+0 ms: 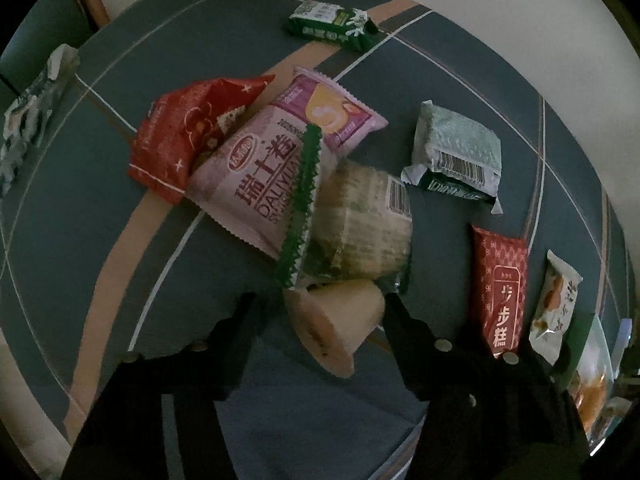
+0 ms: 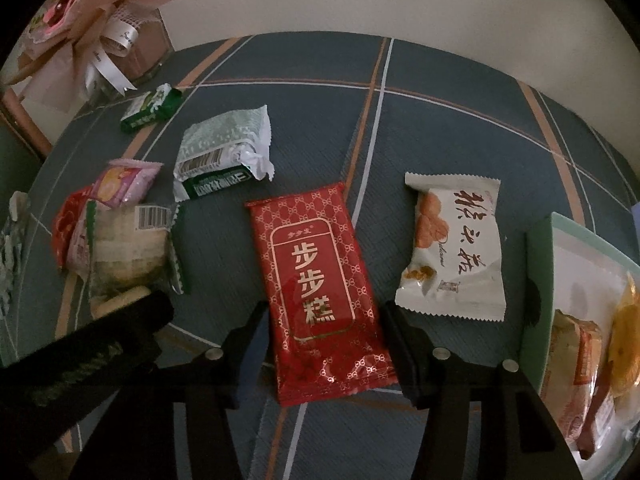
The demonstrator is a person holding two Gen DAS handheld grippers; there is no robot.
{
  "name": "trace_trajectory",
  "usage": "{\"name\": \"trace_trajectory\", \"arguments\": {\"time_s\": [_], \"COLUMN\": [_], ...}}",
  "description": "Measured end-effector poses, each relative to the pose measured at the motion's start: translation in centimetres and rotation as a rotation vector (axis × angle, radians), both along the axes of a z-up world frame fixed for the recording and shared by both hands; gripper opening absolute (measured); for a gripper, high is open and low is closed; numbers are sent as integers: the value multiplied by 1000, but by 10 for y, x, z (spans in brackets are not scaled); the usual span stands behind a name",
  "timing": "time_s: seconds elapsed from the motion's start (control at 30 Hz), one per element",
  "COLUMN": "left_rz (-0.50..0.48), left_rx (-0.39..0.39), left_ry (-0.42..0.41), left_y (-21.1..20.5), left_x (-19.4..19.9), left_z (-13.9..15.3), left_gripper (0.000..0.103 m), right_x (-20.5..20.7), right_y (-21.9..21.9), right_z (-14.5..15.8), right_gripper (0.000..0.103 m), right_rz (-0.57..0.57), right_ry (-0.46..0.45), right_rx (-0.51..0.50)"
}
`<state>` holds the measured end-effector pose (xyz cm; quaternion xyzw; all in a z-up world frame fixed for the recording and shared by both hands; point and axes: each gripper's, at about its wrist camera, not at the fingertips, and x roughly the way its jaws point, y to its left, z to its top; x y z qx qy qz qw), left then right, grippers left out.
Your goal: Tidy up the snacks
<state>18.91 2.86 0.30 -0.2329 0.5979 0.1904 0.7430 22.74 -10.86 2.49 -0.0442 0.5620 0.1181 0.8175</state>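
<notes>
The right claw (image 2: pixel 324 328) pinches the red cake packet (image 2: pixel 320 288); the left claw (image 1: pixel 320 316) barely nips a pale wedge snack (image 1: pixel 336 324) at twelve o'clock, which may slip.

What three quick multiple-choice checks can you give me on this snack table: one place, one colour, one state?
1. The white packet lies:
A) between the red packet and the tray
B) on top of the pink packet
C) inside the tray

2. The small packet nearest the ribbon-tied jar is:
A) red
B) green
C) pink

3. The tray is:
A) empty
B) upside down
C) already holding snacks

Answers:
1 A, the red packet is on one side of it and the tray wall on the other.
2 B, its wrapper is dark green with white print.
3 C, orange wrapped pieces lie inside it.
</notes>
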Motion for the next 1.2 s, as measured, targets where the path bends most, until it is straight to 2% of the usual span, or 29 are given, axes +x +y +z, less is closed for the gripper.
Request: {"name": "trace_trajectory", "arguments": {"time_s": [0.03,0.3,0.4,0.63,0.73,0.83,0.93,1.2], "left_rz": [0,38,47,32,28,25,27,33], "left_rx": [-5,-70,-57,-44,-52,-51,-67,-121], "left_ry": [-11,-32,-40,-34,-44,-44,-51,-78], "left_y": [-2,16,17,18,16,14,14,10], "left_x": [2,3,2,-2,-4,-1,1,-10], "left_z": [-1,-3,-1,0,3,1,0,22], "left_gripper": [51,53,58,58,51,51,51,51], "right_x": [1,2,1,-1,-1,-2,-2,0], "right_y": [1,2,1,2,2,3,4,-7], "right_z": [-1,-1,0,-1,-1,-1,0,6], "right_gripper": [59,58,58,58,58,58,57,52], "right_rz": [1,5,1,1,2,6,12,-28], "right_ry": [0,2,3,1,0,-2,14,93], "right_rx": [0,-4,-2,-4,-6,-12,-23,8]}}
